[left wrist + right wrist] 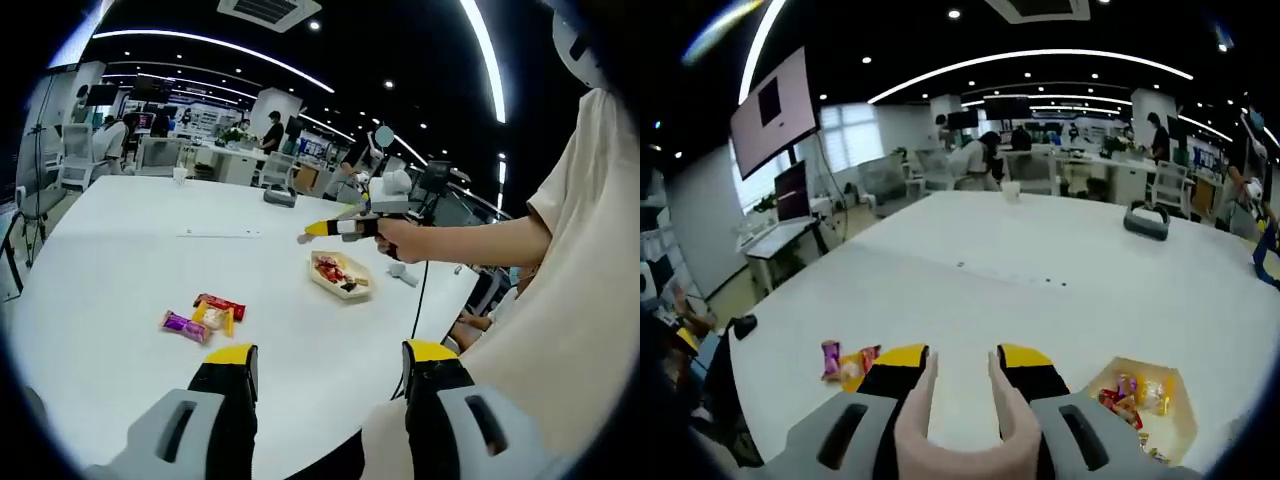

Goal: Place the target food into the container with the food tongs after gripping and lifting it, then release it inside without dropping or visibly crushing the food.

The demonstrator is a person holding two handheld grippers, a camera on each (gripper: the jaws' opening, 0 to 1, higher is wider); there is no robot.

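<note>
Several wrapped snacks (205, 315) (purple, red and yellow packs) lie together on the white table (130, 260). To their right stands a shallow tan container (340, 275) with a few snacks in it. My left gripper (331, 352) is wide open and empty, held near the table's front edge. A hand holds my right gripper (335, 227) above the container. In the right gripper view, my right gripper (962, 358) is shut on pinkish food tongs (1005, 410), whose arms stand apart with nothing between them. The snacks (845, 365) lie lower left of it and the container (1140, 405) lower right.
A grey handled object (1147, 222) and a white cup (1011, 190) stand far across the table. A small white device (400, 270) lies beyond the container. A person's pale sleeve (570, 260) is at the right. Office desks, chairs and people stand behind.
</note>
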